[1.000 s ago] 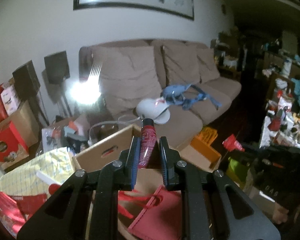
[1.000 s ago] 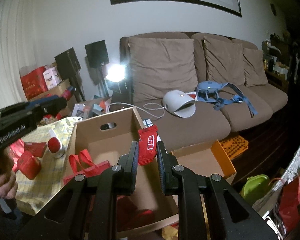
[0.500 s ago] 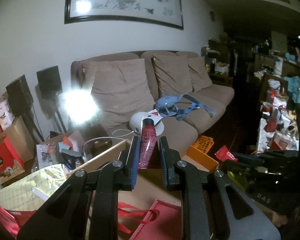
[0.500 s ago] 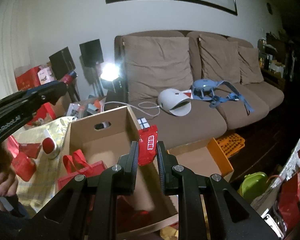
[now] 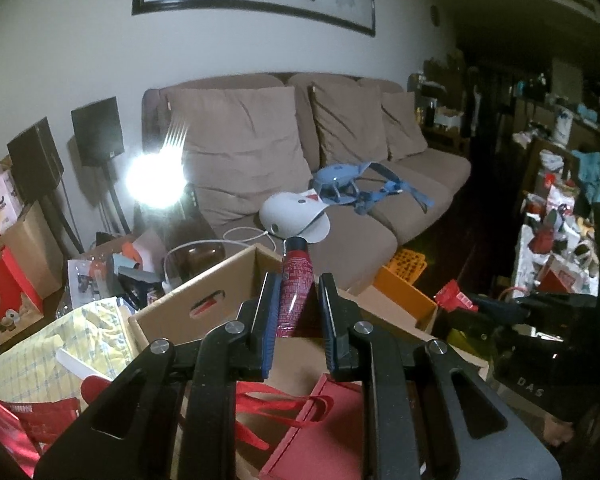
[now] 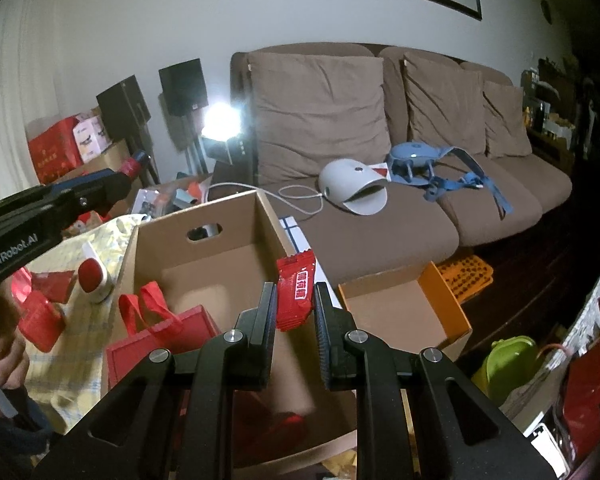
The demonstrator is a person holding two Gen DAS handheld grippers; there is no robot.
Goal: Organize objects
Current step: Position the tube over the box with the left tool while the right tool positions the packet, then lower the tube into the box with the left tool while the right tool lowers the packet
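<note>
My left gripper [image 5: 298,280] is shut on a dark red tube [image 5: 294,288] with a black cap, held upright above the open cardboard box [image 5: 204,292]. A red snack packet [image 6: 296,292] with white characters is pinched in my right gripper [image 6: 296,290], which hangs over the same box [image 6: 160,248] near its right wall. Inside the box lies a red gift bag [image 6: 172,344] with red handles. In the right wrist view the left gripper [image 6: 128,168] reaches in from the left edge, a hand [image 6: 0,360] below it.
A brown sofa [image 6: 380,208] behind the box carries a white dome-shaped device [image 6: 352,192] and a blue strapped device [image 6: 420,160]. A smaller orange-sided box [image 6: 444,308] and a green container [image 6: 508,360] stand right of the big box. A yellow checked cloth [image 5: 60,344] with red items lies left.
The left wrist view has swung a little, up and then back down, with the tube still gripped. The right gripper has sunk slightly toward the box, packet still held.
</note>
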